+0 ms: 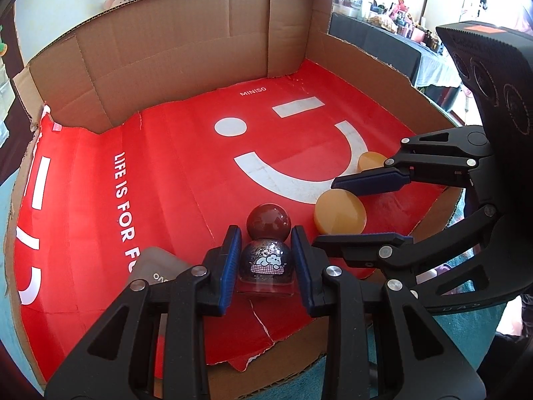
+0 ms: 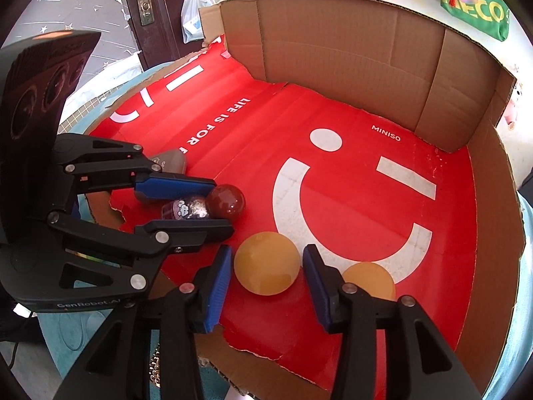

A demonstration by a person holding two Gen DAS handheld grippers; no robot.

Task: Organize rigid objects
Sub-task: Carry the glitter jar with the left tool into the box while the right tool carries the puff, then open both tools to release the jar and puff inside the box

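Glitter bottle (image 1: 266,261) with maroon ball cap sits between left tool's (image 1: 266,260) spread fingers; right tool (image 2: 266,266) likewise released.

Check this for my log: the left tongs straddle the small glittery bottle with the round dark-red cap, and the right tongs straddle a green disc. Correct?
Not quite: the disc between the right tongs is amber-yellow, not green, as the right wrist view shows. The left tongs do straddle the small glittery bottle with the round dark-red cap.
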